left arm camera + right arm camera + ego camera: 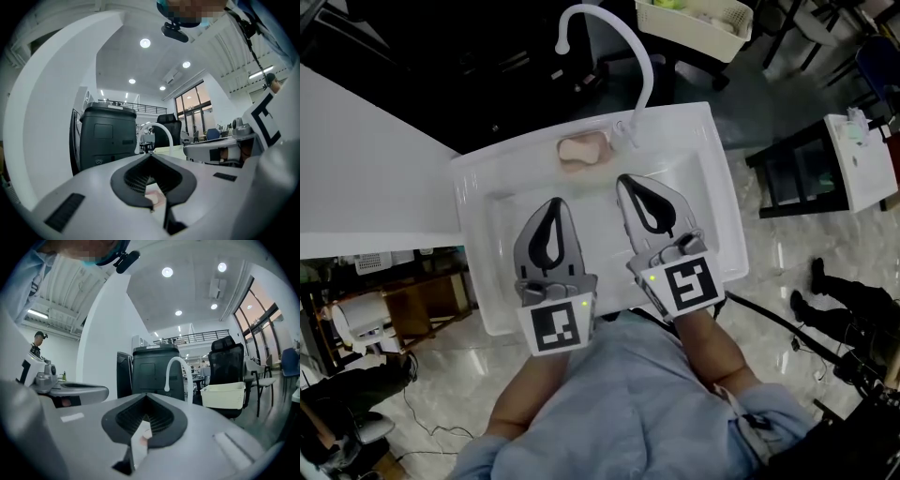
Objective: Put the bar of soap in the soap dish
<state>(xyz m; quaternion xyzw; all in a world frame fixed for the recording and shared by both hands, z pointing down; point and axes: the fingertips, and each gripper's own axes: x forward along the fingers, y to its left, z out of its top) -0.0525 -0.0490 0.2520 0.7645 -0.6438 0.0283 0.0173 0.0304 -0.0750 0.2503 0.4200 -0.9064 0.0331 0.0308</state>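
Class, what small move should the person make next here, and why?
Probably just withdraw both: the bar of soap already seems to lie in the soap dish by the faucet, and left gripper and right gripper are shut, empty.

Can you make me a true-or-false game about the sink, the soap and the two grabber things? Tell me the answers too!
1. The right gripper is holding the bar of soap. False: the soap lies in the soap dish at the back of the sink, beside the faucet.
2. The left gripper and the right gripper both have their fingers shut, with nothing in them. True.
3. The faucet is white and curves over in an arch. True.
4. The white basket sits inside the sink. False: it is outside the sink, beyond the faucet.
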